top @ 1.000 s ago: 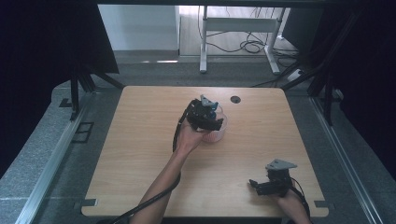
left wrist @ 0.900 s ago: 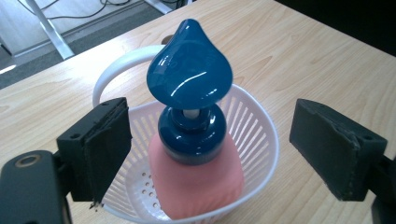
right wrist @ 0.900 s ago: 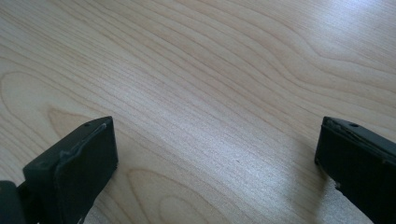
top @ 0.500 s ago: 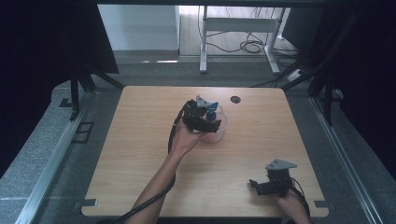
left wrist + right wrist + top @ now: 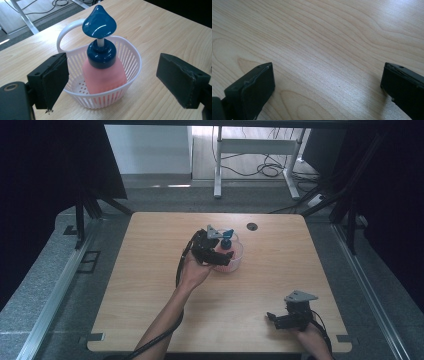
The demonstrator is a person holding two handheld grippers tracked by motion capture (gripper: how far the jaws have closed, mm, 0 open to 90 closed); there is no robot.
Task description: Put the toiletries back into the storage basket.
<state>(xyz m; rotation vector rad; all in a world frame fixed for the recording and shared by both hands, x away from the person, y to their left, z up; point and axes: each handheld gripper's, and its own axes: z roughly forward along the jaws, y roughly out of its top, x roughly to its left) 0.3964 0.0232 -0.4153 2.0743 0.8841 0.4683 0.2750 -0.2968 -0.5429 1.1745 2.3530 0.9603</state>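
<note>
A pink soap bottle (image 5: 103, 76) with a dark blue pump head (image 5: 99, 22) stands upright inside a small white slotted basket (image 5: 130, 58) with a loop handle (image 5: 65, 32). In the high view the basket (image 5: 237, 259) sits near the middle of the wooden table (image 5: 150, 270). My left gripper (image 5: 117, 86) is open, its jaws wide on either side of the basket and touching nothing; in the high view the left gripper (image 5: 216, 251) hangs just left of the bottle. My right gripper (image 5: 287, 317) rests low at the table's front right, open over bare wood (image 5: 324, 45).
A dark round cable hole (image 5: 251, 226) lies in the tabletop behind the basket. The table's front edge (image 5: 215, 351) is close to the right hand. Beyond the table stand a white desk frame (image 5: 260, 150) and loose cables on the floor.
My left hand and gripper have drawn back slightly toward the person and to the left, away from the basket. The right gripper has stayed where it was.
</note>
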